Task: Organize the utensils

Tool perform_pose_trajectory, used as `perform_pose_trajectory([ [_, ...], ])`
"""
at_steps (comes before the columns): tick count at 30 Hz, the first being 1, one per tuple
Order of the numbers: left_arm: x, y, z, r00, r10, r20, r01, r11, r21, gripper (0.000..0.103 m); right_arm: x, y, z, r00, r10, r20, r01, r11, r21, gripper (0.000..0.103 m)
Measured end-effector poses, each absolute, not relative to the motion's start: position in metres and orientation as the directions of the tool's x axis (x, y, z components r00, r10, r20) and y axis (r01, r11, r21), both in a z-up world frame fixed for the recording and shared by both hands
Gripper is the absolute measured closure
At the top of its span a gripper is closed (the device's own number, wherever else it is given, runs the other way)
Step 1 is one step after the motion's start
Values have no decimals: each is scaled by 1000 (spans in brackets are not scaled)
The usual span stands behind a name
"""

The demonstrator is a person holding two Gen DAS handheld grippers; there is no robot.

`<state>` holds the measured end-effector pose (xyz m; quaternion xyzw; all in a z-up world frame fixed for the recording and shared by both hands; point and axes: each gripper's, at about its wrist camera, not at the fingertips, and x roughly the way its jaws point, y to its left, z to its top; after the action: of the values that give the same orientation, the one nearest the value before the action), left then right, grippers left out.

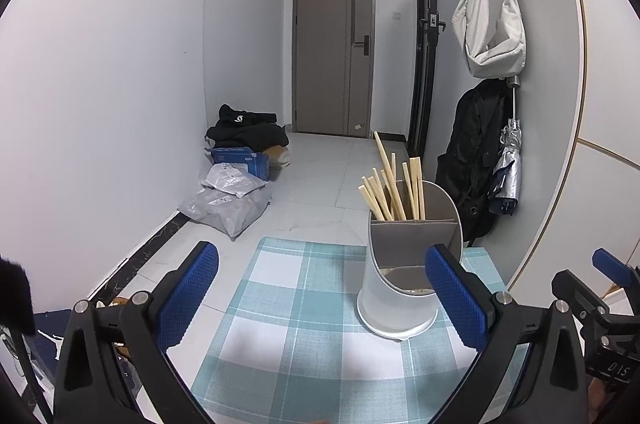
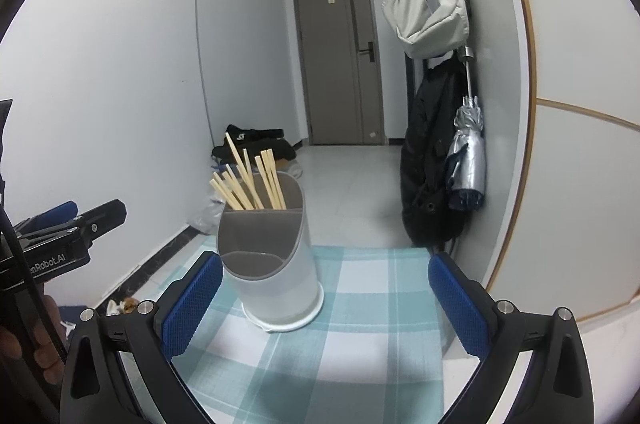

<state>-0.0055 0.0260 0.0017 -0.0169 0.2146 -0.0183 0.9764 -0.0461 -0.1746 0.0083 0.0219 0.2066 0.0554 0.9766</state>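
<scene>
Both tongs are spread wide with nothing between the pads, hovering over the blue-and-white checked tablecloth.

Left wrist view, going left to right: the left gripper has its left blue pad over the cloth's left edge, bare cloth sits in the gap, and the utensil holder stands upright just inside the right pad, which overlaps the holder's right side in the picture. I can't tell if they actually touch. The holder is a frosted white cylinder with a grey divided insert, and the wooden chopsticks all stand in the back compartment, fanned out and leaning left. The front compartment is lower; I can't make out what's in it. At the far right edge the other tong pokes into view.

Right wrist view: far left is the left tong's black body with a hand around it. The right gripper has the holder just ahead of its left pad, well left of centre in the gap, so it's nearer that pad than the right one. Chopsticks are in the rear section here too. Bare cloth fills the rest of the gap.
</scene>
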Motion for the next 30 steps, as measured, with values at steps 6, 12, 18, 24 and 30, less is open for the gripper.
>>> perform_pose_trajectory([
  [6,-7,25,1,906,-49,-421,36,999,-39,1,-46,-177,7,906,101,-411,-80,994,69,0],
  [12,-8,25,1,905,-50,-421,35,998,-44,1,-45,-181,7,903,99,-419,-66,994,92,0],
  [18,-9,26,1,904,-51,-424,33,998,-49,1,-46,-178,7,905,106,-412,-78,993,84,0],
  [24,-8,27,0,903,-57,-427,37,998,-55,1,-43,-178,6,901,107,-420,-77,993,87,0],
  [30,-6,30,-2,899,-55,-434,30,997,-64,1,-42,-176,4,898,108,-427,-82,993,81,0],
])
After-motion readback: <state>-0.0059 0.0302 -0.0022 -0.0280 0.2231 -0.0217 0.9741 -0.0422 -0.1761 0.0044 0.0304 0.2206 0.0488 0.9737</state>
